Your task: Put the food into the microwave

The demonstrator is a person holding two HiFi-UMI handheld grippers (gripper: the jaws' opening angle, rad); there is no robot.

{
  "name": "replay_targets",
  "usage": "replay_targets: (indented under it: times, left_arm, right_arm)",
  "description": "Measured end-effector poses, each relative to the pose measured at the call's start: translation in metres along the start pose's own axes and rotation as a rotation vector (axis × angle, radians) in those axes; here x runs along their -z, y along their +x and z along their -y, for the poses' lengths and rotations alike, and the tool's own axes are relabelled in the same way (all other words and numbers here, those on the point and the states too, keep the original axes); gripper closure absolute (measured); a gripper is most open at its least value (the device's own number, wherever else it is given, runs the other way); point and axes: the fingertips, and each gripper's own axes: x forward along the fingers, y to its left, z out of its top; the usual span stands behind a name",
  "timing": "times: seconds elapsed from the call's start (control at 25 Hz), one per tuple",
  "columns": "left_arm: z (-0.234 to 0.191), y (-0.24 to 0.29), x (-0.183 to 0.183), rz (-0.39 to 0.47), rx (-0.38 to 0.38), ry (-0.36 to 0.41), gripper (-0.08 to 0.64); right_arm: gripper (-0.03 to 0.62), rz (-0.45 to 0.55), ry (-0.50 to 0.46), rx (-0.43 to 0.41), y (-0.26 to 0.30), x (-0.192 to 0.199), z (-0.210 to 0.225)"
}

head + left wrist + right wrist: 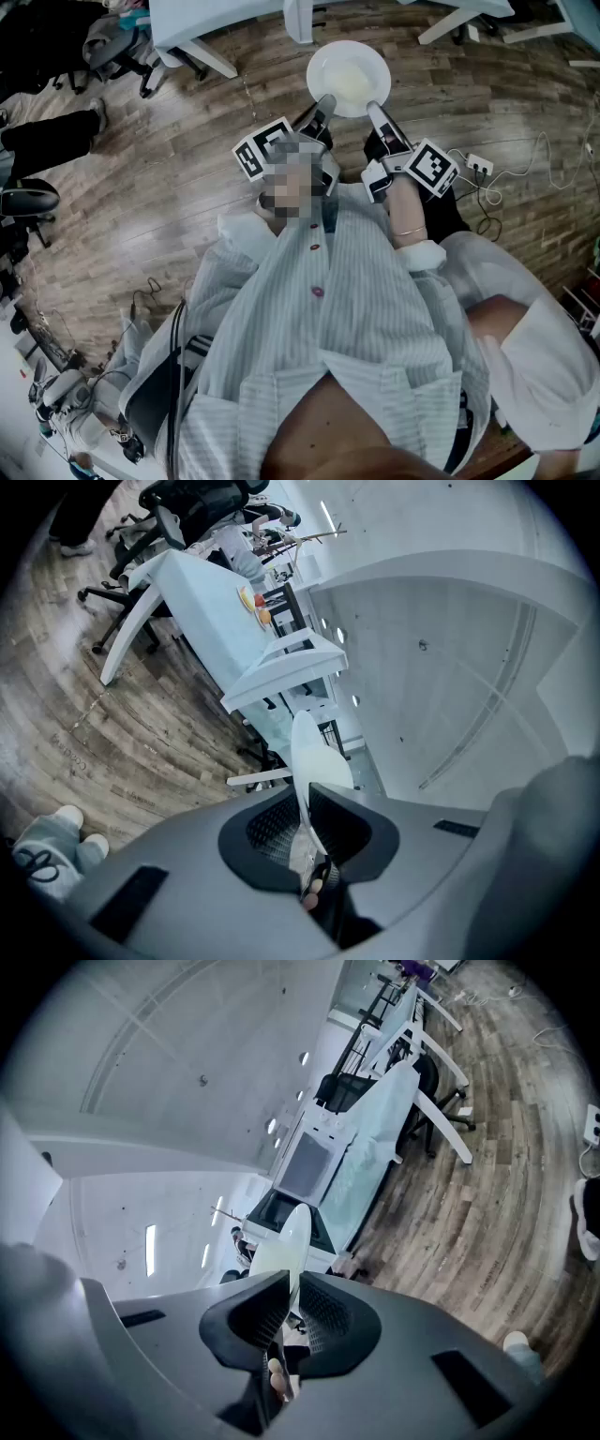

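At top centre, the left claw (324,103) and right claw (377,111) each pinch the plate (348,75) by its rim; carry it level.

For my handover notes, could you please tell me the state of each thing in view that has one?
plate: carried in the air, clamped at its rim on two sides.
left hand-held gripper: shut on the plate's rim.
right hand-held gripper: shut on the plate's rim.
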Motion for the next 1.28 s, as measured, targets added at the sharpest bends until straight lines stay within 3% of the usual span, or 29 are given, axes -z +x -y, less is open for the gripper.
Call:
replay_targets:
  times: [0.24,0.4,0.52,0.72,0.88,1.16,1.28]
  left_arm:
    - [0.007,0.016,0.004,-0.015,0.007,0.011,0.531]
    - [0.011,0.025,0.007,-0.025,0.012,0.016,0.531]
    - [0.015,0.031,0.009,-0.028,0.014,0.023,0.531]
    - [0.019,0.039,0.014,-0.025,0.016,0.032,0.531]
    - [0.024,0.046,0.020,-0.024,0.015,0.040,0.531]
    - [0.029,0.056,0.045,-0.037,0.017,0.042,0.531]
    - [0.029,0.059,0.051,-0.045,0.015,0.047,0.531]
  right_arm:
    - [0.545,0.018,0.018,0.020,-0.005,-0.015,0.008]
    - [0.545,0.029,0.059,0.095,-0.014,-0.020,0.022]
    - [0.543,0.039,0.050,0.057,-0.013,-0.028,0.021]
    - [0.543,0.040,0.061,0.083,-0.019,-0.035,0.029]
    - [0.543,0.050,0.035,0.001,-0.019,-0.045,0.023]
    - [0.543,0.058,0.071,0.086,-0.047,-0.050,0.046]
    - [0.543,0.067,0.071,0.059,-0.051,-0.052,0.048]
